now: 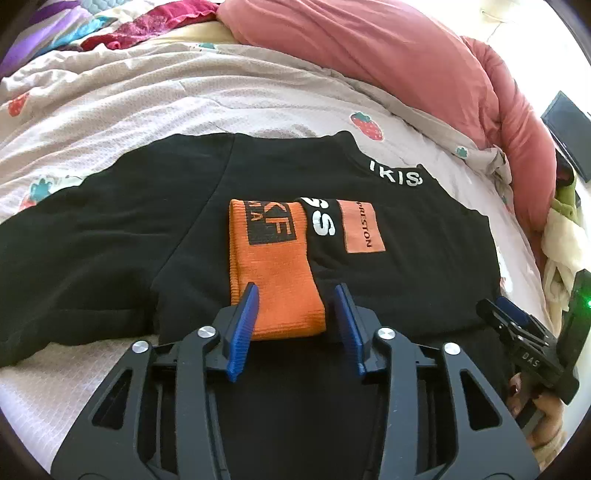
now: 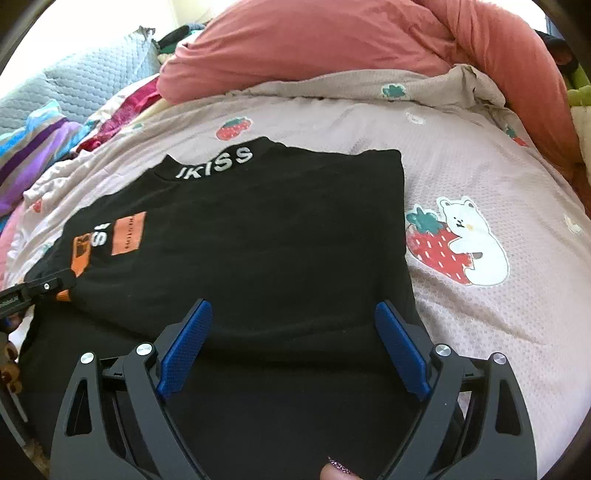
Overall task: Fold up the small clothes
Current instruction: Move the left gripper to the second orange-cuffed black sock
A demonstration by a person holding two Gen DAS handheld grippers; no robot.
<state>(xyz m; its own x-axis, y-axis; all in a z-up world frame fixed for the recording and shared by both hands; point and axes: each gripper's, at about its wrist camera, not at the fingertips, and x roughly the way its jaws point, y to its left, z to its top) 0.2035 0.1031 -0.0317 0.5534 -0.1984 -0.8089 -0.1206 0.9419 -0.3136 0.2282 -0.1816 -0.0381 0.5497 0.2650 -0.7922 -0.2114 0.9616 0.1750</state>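
A black shirt (image 1: pixel 110 240) with white "IKISS" lettering on its collar lies flat on the bed, its sleeve folded across the chest. The sleeve's orange cuff (image 1: pixel 273 266) lies between the blue pads of my left gripper (image 1: pixel 297 286), which is open; the right pad stands clear of the cuff. In the right wrist view, my right gripper (image 2: pixel 293 303) is wide open just above the shirt (image 2: pixel 258 240) near its right lower part, holding nothing. The orange cuff (image 2: pixel 79 254) and the left gripper (image 2: pixel 37 288) show at the left edge there.
The shirt rests on a pale strawberry-print sheet (image 2: pixel 480 184). A bulky pink duvet (image 1: pixel 369 55) is heaped along the far side. Colourful clothes (image 1: pixel 55 29) are piled at the back left. A hand (image 1: pixel 535 413) holds the right gripper (image 1: pixel 517 321) at the lower right.
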